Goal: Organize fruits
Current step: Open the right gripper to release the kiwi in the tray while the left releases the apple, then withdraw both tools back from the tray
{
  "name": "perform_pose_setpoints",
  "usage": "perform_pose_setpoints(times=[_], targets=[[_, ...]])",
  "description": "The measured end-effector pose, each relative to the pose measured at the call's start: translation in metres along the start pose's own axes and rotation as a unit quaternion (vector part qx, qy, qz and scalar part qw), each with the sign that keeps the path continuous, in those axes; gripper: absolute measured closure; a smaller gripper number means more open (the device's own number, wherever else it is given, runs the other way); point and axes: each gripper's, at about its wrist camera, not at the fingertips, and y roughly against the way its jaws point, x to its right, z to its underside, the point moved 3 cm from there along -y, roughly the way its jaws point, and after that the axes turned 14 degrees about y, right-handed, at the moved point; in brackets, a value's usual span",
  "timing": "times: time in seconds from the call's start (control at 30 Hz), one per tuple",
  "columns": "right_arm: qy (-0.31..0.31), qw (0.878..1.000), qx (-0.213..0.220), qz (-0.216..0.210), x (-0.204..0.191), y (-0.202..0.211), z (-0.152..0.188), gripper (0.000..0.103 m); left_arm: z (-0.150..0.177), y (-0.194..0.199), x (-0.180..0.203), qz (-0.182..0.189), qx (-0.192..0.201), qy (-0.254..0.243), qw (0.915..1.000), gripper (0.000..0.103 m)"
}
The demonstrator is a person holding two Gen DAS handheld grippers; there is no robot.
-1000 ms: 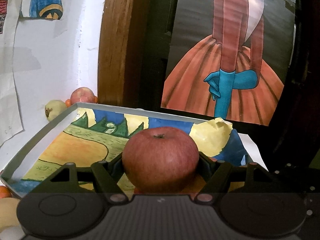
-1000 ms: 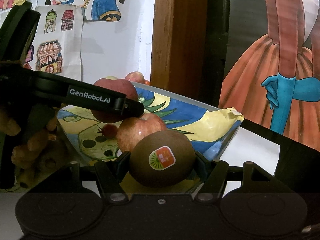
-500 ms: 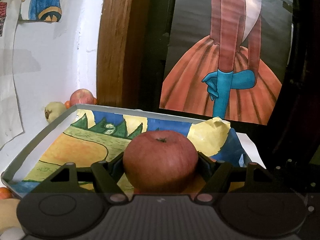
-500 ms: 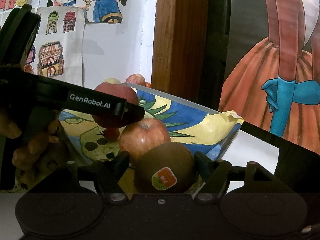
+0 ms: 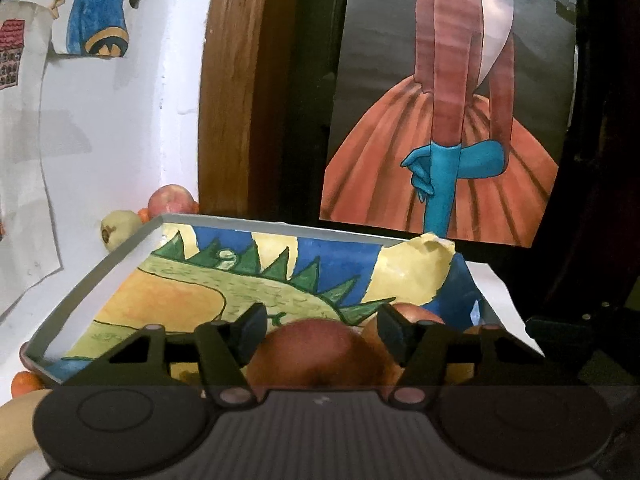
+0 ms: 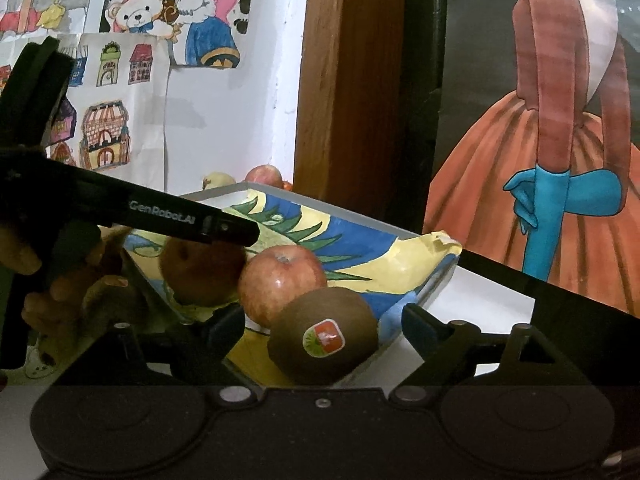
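Note:
A grey tray [image 5: 100, 268] lined with a painted paper lies ahead in both views. My left gripper [image 5: 322, 326] is open over its near edge, and a dark red apple [image 5: 320, 354] rests low between the spread fingers, free of them. A second apple [image 5: 416, 312] peeks from behind the right finger. My right gripper [image 6: 324, 324] is open too, and a brown kiwi [image 6: 324, 340] with a sticker lies loose in the tray [image 6: 360, 224] between its fingers. Behind the kiwi sits a pink-red apple [image 6: 282, 284]. The dark apple [image 6: 200, 272] lies under the left gripper [image 6: 224, 230].
Behind the tray's far left corner sit an apple [image 5: 172, 202] and a pale fruit [image 5: 120, 228]. An orange [image 5: 24, 384] and a yellow fruit [image 5: 16, 416] lie at its near left. A wall with drawings, a wooden frame [image 5: 240, 80] and a poster [image 5: 452, 120] close the back.
Both grippers have opened. The dark red apple dropped from the left fingers into the tray, and the kiwi left the right fingers and settled beside the pink-red apple.

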Motion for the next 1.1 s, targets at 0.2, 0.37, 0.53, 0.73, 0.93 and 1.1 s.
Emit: perform_pose_setpoints(times=[0.2,0.37,0.53,0.73,0.93,1.1], targets=[[-0.008,1.000,0.004,0.007,-0.003,0.011,0.000,0.015,0.005,0.010,0.001,0.000,-0.002,-0.002,1.0000,0.032],[-0.013,1.000,0.021,0.017,-0.009,0.028,-0.004,0.006,0.005,0.027,0.003,0.002,0.008,-0.003,1.0000,0.017],[-0.010,0.999,0.038,0.036,-0.016,0.054,-0.011,0.001,0.002,0.054,0.009,0.008,0.024,-0.002,0.9997,0.008],[-0.007,0.997,0.060,0.051,-0.029,0.094,-0.023,0.001,0.001,0.099,0.014,0.007,0.054,-0.008,0.9985,0.000],[-0.007,0.995,0.079,0.065,-0.047,0.133,-0.032,0.001,0.006,0.148,0.011,0.007,0.073,-0.008,0.9972,0.000],[-0.016,0.993,0.099,0.068,-0.068,0.166,-0.040,0.001,0.015,0.189,0.006,0.002,0.089,-0.015,0.9959,0.000]])
